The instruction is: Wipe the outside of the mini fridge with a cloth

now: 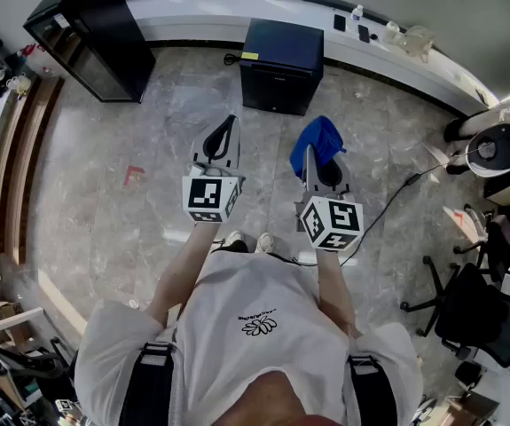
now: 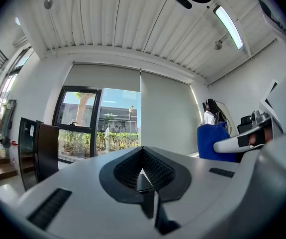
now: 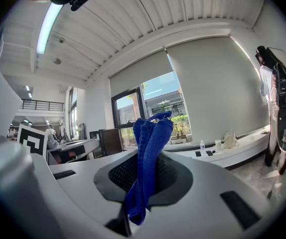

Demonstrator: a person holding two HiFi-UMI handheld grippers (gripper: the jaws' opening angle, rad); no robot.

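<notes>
Between the jaws of the right gripper (image 3: 142,183) a blue cloth (image 3: 148,148) is clamped, its folds sticking out past the tips. Beside it, the left gripper (image 2: 143,176) has its jaws pressed together with nothing between them. Ahead of both pairs of jaws and well apart from them, the black mini fridge (image 1: 281,65) stands on the marble floor (image 1: 148,149), against the long white counter (image 1: 414,65).

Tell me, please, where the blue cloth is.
The blue cloth is clamped in the right gripper, right of centre in the head view, just short of the mini fridge.
</notes>
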